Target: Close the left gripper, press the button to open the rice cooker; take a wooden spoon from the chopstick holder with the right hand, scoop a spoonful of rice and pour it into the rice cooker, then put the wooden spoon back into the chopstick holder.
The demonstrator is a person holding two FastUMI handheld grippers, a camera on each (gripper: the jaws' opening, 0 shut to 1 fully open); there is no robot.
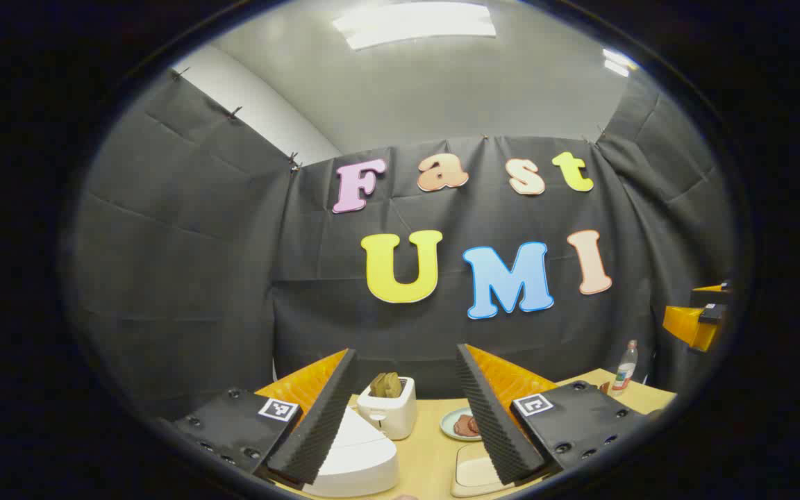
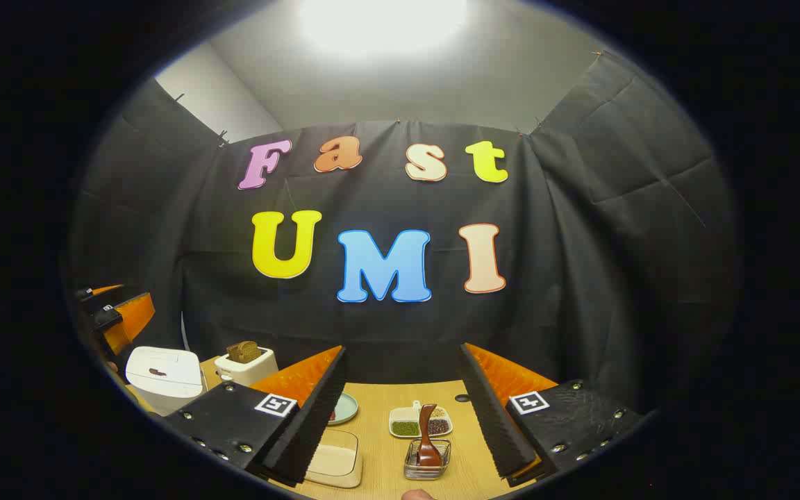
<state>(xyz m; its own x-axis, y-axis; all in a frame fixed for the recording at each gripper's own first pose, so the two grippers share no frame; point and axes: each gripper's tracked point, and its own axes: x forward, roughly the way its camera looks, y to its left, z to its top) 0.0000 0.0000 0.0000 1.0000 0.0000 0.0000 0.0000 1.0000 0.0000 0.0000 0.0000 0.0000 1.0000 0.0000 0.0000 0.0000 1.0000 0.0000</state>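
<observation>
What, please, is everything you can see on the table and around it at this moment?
White rice cooker: one, lid closed, table's left side, in front of the left hand-held gripper.
White toaster: one, brown bread slices in its slots, behind the cooker.
Pale green plate: one, brown food on it, right of the toaster.
Cream shallow container: one, near table edge.
White divided dish: one, green and dark grains, mid-table.
Brown wooden spoon: one, standing in the wire holder.
Wire chopstick holder: one, in front of the divided dish.
Clear plastic bottle: one, far right corner.
Wooden table: one, light tan.
Left hand-held gripper: open.
Right hand-held gripper: open.
</observation>
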